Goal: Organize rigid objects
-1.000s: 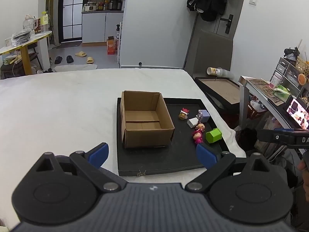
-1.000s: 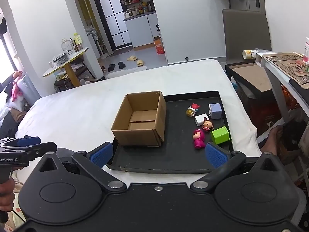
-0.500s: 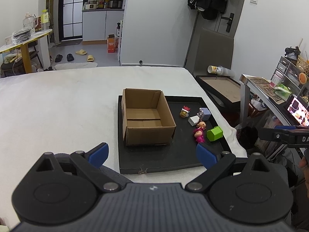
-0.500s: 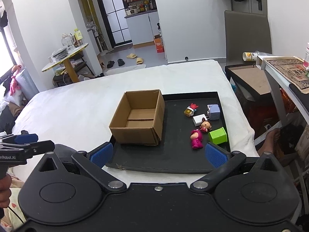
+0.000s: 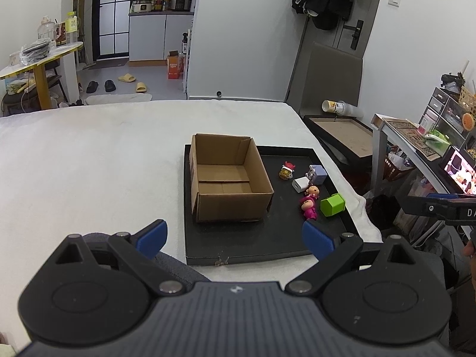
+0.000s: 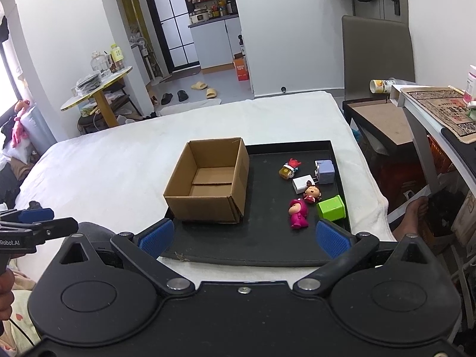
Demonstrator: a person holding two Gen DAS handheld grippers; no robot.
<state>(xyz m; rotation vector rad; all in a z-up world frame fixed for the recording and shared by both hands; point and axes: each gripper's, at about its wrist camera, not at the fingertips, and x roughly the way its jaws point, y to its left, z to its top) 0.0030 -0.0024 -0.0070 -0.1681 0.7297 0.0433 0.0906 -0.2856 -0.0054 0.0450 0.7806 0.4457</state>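
A white bed (image 5: 104,160) carries a black tray (image 5: 253,238). On the tray's left part stands an open cardboard box (image 5: 229,175), nothing inside. Right of it lie a green block (image 6: 331,207), lilac cube (image 6: 325,171), pink figurine (image 6: 297,212), white charger (image 6: 301,184), red-haired doll (image 6: 312,193) and small yellow toy (image 6: 288,170). The left tool (image 5: 235,238) and right tool (image 6: 244,239) hover spread wide, holding nothing, at the tray's near edge.

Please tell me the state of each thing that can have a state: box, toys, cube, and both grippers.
cardboard box: open, empty, upright
pink figure: lying down
red-haired doll: lying down
green cube: tilted, on the tray
left gripper: jaws open, empty
right gripper: jaws open, empty
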